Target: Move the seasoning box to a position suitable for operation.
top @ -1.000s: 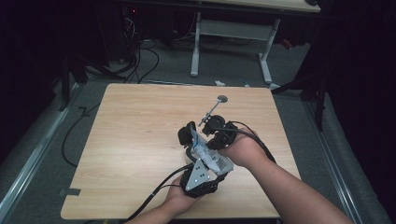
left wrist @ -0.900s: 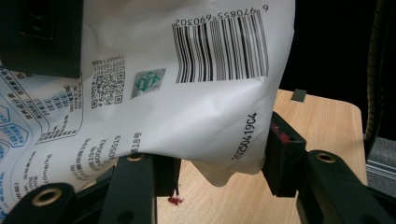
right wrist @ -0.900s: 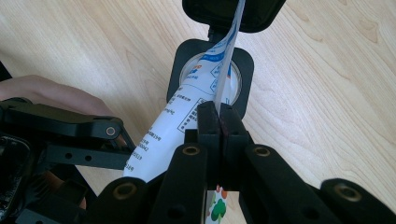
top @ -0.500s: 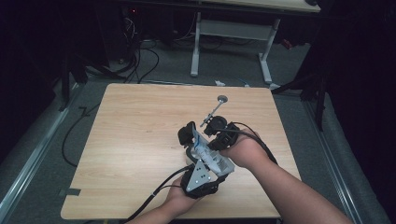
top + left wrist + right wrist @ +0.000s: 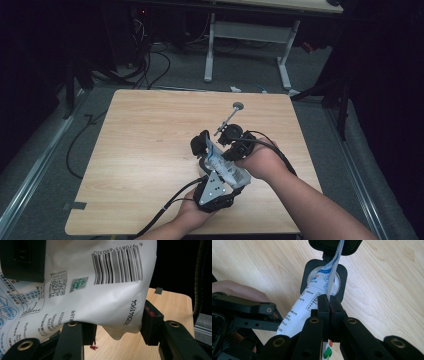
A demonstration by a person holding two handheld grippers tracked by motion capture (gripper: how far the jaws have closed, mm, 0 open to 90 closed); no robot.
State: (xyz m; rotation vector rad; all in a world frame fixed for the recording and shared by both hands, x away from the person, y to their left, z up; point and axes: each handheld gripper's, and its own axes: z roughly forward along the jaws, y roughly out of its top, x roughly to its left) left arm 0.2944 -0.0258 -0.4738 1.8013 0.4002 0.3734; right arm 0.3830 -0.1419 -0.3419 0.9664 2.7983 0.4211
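Over the wooden surface (image 5: 150,150), my right hand-held gripper (image 5: 328,305) pinched the pouch (image 5: 100,290) edge shut; my left hand-held gripper (image 5: 117,327) clamped its barcoded body.

We see pouch (image 5: 110,297): smooth, printed white plastic | table (image 5: 145,140): pale matt wood grain | jaws: matt black plastic

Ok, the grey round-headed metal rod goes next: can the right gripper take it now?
Probably not yet: the right gripper is shut on the white printed tube, though the wooden table towards the rod lies bare.
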